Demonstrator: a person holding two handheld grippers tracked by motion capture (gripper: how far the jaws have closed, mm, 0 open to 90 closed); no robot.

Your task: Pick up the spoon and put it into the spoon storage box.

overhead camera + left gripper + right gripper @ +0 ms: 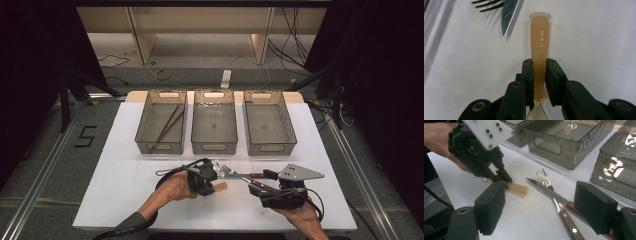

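Left gripper [539, 66] has its jaws clamped on the tan spoon [539, 40], lying flat on the table [125, 185]. Right gripper [544, 210] sits with jaws spread wide, knife [549, 192] and fork [545, 178] at its 12 o'clock.

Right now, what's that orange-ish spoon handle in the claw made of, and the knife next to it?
The spoon handle looks like soft, matte, see-through silicone or plastic, going by its amber glow and moulded letters. The knife seems to have a shiny steel blade with a saw edge, and a brown, likely wooden handle with metal rivets.
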